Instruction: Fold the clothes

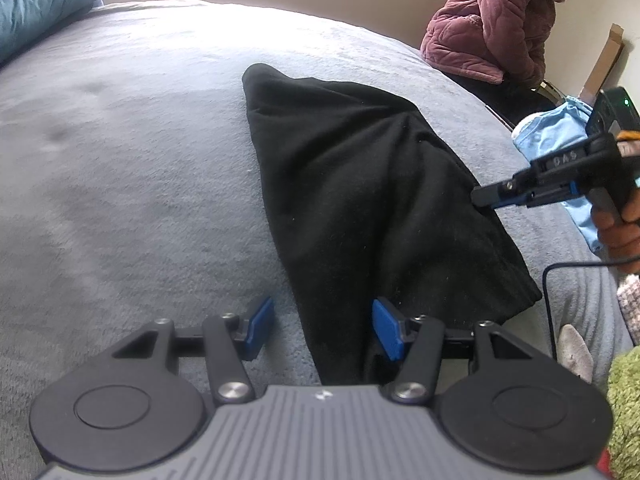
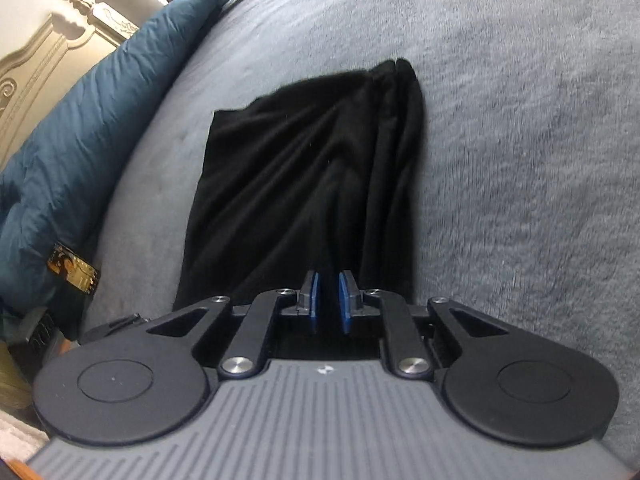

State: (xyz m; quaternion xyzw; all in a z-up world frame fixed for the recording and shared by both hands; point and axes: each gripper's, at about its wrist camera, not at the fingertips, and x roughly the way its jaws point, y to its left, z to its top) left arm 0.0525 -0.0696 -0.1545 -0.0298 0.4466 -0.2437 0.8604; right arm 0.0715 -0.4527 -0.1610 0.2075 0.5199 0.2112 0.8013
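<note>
**Black garment lies lengthwise between 2 grippers on the grey bed**

A black garment lies on a grey fleece bedspread, bunched into a long, wrinkled shape. In the left wrist view its long axis runs away from the left gripper, narrowing to a rounded tip at the far end and widening toward the near end. The left gripper's 2 blue pads stand wide apart; the garment's near edge sits just ahead of them and beside the right-hand pad, with nothing pinched between.

The right gripper comes in from the right of that view, its tips touching the garment's side edge. In the right wrist view, the right gripper has its pads drawn close with a narrow slit between them, black cloth directly ahead; whether it is gripping the fabric I cannot tell. From here the garment stretches straight forward, its far end a fairly square edge.

A teal duvet lies left of the right gripper. Beyond the garment, a person in a purple quilted jacket sits at the bed's edge, with a light blue cloth close by
</note>
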